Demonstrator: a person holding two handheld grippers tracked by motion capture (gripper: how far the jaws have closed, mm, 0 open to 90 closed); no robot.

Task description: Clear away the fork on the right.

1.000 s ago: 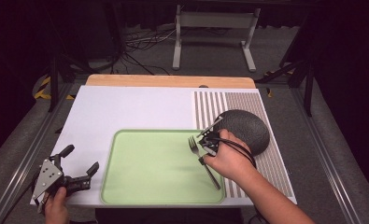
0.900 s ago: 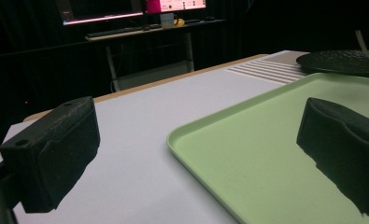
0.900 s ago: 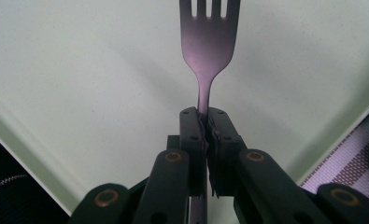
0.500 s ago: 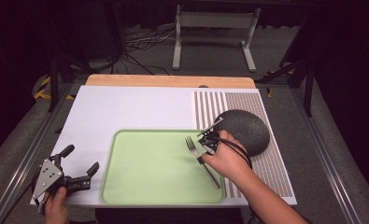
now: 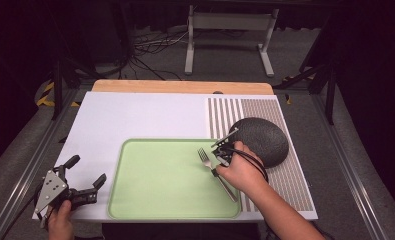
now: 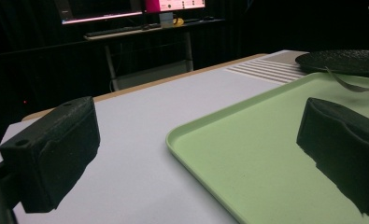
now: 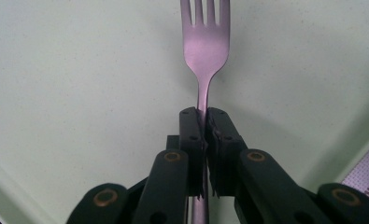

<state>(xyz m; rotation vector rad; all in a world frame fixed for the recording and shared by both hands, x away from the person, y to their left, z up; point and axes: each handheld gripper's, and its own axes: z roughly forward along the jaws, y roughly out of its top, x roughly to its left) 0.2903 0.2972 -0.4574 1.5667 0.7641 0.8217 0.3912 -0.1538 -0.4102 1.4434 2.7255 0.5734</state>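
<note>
Steel fork (image 7: pixel 204 44) sits clamped by its neck in my right gripper (image 7: pixel 203 140), jaws closed on it, tines hanging just over the green tray (image 5: pixel 150 200) beside the dark plate (image 5: pixel 262 140). Since a second ago it has come lower toward the tray, so I judge the set-down is near. My left gripper (image 5: pixel 82 177) waits with jaws apart at the counter's (image 5: pixel 135 115) near corner.
</note>
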